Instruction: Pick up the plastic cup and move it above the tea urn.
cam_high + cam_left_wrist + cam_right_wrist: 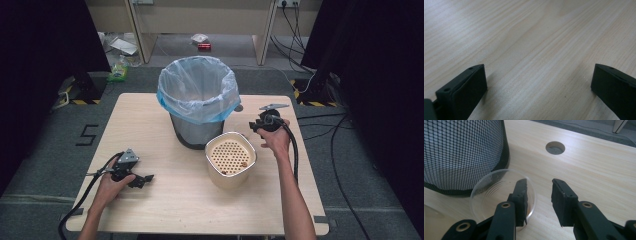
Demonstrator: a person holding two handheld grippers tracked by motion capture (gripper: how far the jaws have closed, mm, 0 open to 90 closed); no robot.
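A clear plastic cup (pixel 491 192) stands on the wooden table (pixel 599 170) right against the base of a black mesh bin (pixel 461 152). My right gripper (pixel 539 182) is open across the cup's near rim, one jaw inside the cup and the other outside it. In the high view the right gripper (pixel 256 127) is held just right of the bin (pixel 197 97), which is lined with a blue bag. My left gripper (pixel 142 180) rests low at the table's left, its jaws (pixel 539 67) wide open over bare wood.
A cream container (pixel 231 175) with a perforated insert (pixel 230 154) holding a few brown bits stands in front of the bin. A round hole (pixel 555 147) pierces the table behind the cup. Cables trail off both grippers.
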